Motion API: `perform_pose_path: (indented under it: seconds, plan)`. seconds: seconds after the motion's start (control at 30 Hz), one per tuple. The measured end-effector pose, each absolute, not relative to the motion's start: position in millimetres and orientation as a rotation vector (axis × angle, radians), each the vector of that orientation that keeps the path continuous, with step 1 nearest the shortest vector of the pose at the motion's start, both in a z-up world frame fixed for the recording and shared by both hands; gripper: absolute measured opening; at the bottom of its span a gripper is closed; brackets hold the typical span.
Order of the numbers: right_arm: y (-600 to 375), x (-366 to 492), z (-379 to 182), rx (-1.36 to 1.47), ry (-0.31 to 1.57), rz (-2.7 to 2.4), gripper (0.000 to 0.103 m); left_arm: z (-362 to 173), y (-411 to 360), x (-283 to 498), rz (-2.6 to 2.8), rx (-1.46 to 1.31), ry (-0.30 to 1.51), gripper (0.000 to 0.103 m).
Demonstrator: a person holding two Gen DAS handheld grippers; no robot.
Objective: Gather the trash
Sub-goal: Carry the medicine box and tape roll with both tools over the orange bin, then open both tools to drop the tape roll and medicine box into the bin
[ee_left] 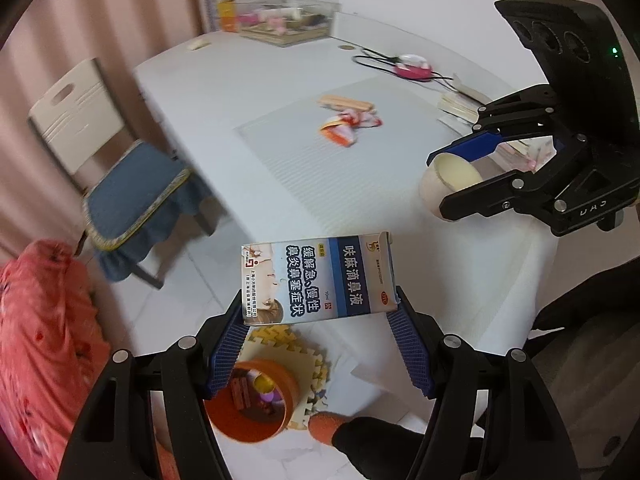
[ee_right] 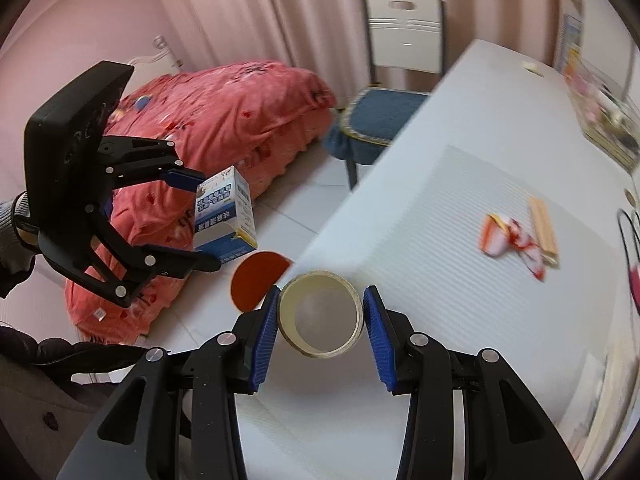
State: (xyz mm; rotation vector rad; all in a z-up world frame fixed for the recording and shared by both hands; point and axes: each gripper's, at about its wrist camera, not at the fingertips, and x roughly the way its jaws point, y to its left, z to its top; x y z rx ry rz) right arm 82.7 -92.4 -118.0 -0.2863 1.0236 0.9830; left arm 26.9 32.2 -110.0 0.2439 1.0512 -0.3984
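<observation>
My left gripper (ee_left: 320, 304) is shut on a blue and white medicine box (ee_left: 318, 278) and holds it in the air over the floor, above an orange bin (ee_left: 250, 398). The box also shows in the right wrist view (ee_right: 226, 214), with the bin (ee_right: 256, 280) below it. My right gripper (ee_right: 320, 312) is shut on a cream paper cup (ee_right: 320, 314) above the table edge; the cup also shows in the left wrist view (ee_left: 450, 182). Crumpled red and white wrappers (ee_left: 348, 126) and a wooden stick (ee_left: 346, 102) lie on the grey mat (ee_left: 320, 168).
The white table (ee_right: 460, 100) has a clear box (ee_left: 288, 20) of items at its far end and a pink object with cables (ee_left: 412, 66). A chair with a blue cushion (ee_left: 132, 196) stands left of the table. A red quilt (ee_right: 224, 120) lies on the bed. A foam mat (ee_left: 288, 344) covers the floor by the bin.
</observation>
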Motion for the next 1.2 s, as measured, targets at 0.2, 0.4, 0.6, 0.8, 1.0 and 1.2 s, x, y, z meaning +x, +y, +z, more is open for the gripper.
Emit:
perform_pose_path:
  seconds: [0.2,0.4,0.6,0.8,1.0,1.2]
  plan:
    - [-29.4,70.4,-116.7,-0.35,1.017,1.096,0.043,-113.3,79.5,1.0,-0.297,0.179,1.066,0.069]
    - [51.3,57.0,-125.2,-0.413,1.02,1.207,0.043,-126.6,129.3,-17.7,-0.21,0.102,1.098,0.069]
    - [132.4,46.1,-149.9,-0.453,1.045,1.288,0.043,-151.6,174.5,-23.9,-0.157,0.029,1.14,0.069]
    - [183.0,45.0,-190.3,-0.457,1.111,1.298,0.043,-185.6,217.8,-21.5,-0.12,-0.037,1.178,0.069]
    - [222.0,45.5,-234.2,-0.471,1.18,1.294,0.043,-219.3,252.0,-16.1,-0.098,-0.107,1.212,0.069]
    - [246.6,46.1,-265.1,-0.469,1.227,1.285,0.043,-245.5,266.2,-14.2,-0.108,-0.139,1.245,0.069]
